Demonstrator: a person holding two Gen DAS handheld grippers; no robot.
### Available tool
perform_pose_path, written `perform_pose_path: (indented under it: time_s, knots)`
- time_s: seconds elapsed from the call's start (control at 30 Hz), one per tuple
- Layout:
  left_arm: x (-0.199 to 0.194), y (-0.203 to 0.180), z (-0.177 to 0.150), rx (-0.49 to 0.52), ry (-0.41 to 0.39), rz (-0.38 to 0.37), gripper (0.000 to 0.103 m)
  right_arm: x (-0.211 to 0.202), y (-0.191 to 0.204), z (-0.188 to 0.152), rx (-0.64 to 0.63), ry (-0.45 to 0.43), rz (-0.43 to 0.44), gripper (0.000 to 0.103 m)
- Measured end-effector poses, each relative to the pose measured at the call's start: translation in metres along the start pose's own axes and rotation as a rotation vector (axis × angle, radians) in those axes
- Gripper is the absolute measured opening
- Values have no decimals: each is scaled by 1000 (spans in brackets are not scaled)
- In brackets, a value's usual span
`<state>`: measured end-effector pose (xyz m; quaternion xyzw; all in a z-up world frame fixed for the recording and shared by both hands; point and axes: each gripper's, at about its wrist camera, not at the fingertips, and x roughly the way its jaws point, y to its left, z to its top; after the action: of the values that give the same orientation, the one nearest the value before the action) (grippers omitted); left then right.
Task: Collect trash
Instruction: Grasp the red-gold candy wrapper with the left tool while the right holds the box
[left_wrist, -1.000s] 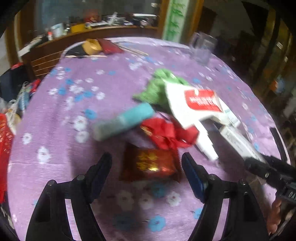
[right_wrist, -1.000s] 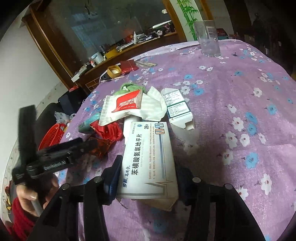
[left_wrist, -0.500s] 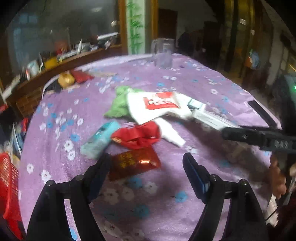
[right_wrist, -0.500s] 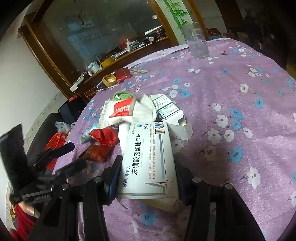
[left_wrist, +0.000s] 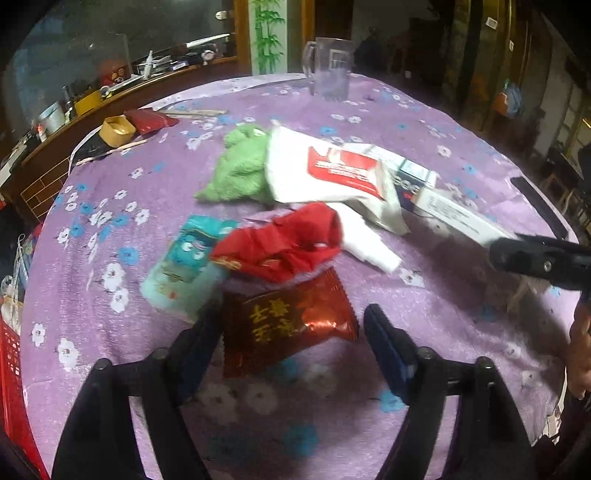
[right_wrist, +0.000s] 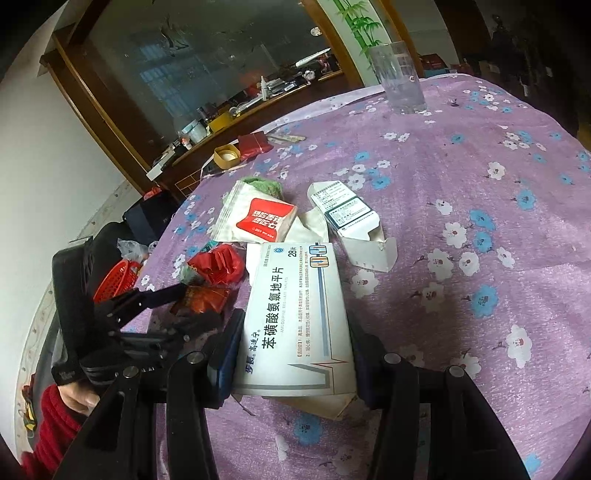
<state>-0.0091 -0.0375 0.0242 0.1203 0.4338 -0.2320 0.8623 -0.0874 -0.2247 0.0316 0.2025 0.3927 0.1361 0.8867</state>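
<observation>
A round table under a purple cloth printed with blue and white flowers (left_wrist: 461, 147) carries a loose heap of litter near its middle. The biggest piece is a long white cardboard medicine box with black Chinese lettering (right_wrist: 295, 321), clamped by its long sides between the two fingers of the right gripper (right_wrist: 293, 350), its torn end flap poking out below the jaws. Next comes a white plastic wrapper with a red label (left_wrist: 332, 177), lying against a crumpled green cloth (left_wrist: 240, 166) on its far-left side. Just beside the wrapper on the right sits a smaller opened white carton with a dark printed panel (right_wrist: 345, 216).

Nearer the left gripper (left_wrist: 291, 332), a crumpled bright-red paper wrapper (left_wrist: 280, 243) partly overlaps a flat teal packet with a cartoon face (left_wrist: 184, 266). In front of both lies a shiny dark-red foil sachet with gold characters (left_wrist: 288, 325), flat on the cloth and sitting between the left gripper's fingers, whose jaws stand wide; the left finger looks to be touching the sachet's edge, though blur makes that hard to confirm, and the right finger is apart from it.

Toward the far edge stand a clear glass mug (left_wrist: 328, 70) and a small tan roll of tape (left_wrist: 118, 129).
</observation>
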Motion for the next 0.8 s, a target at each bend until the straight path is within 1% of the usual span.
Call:
perform_pose_path:
  time_s: [0.07, 0.13, 0.23, 0.3, 0.33, 0.47, 0.5, 0.53, 0.6, 0.8]
  knots:
    - [-1, -5, 2, -8, 0, 33, 70, 0, -1, 0, 1, 2, -3, 55]
    - [-2, -5, 5, -43, -4, 63, 70, 1, -4, 0, -2, 10, -15, 55]
    - [2, -2, 9, -64, -2, 91, 70, 5, -12, 0, 18, 26, -20, 55]
    - [8, -2, 8, -64, 16, 86, 70, 5, -15, 0, 28, 25, -17, 55]
    - [9, -4, 7, -52, 8, 93, 70, 4, -15, 0, 29, 23, -19, 55]
    - [10, -9, 3, -36, -8, 112, 60, 1, -15, 4, 38, 6, -20, 55]
    - [8, -11, 1, -33, -17, 118, 59, 0, -14, 5, 38, -1, -26, 55]
    - [6, -12, 0, -40, -22, 109, 56, -1, -12, 5, 35, -3, -29, 55]
    - [0, -13, -2, -62, -48, 81, 56, -3, -7, 6, 17, -3, -37, 55]
    - [-25, -18, -13, -84, -106, 48, 55, -9, 6, 4, -13, -13, -59, 55]
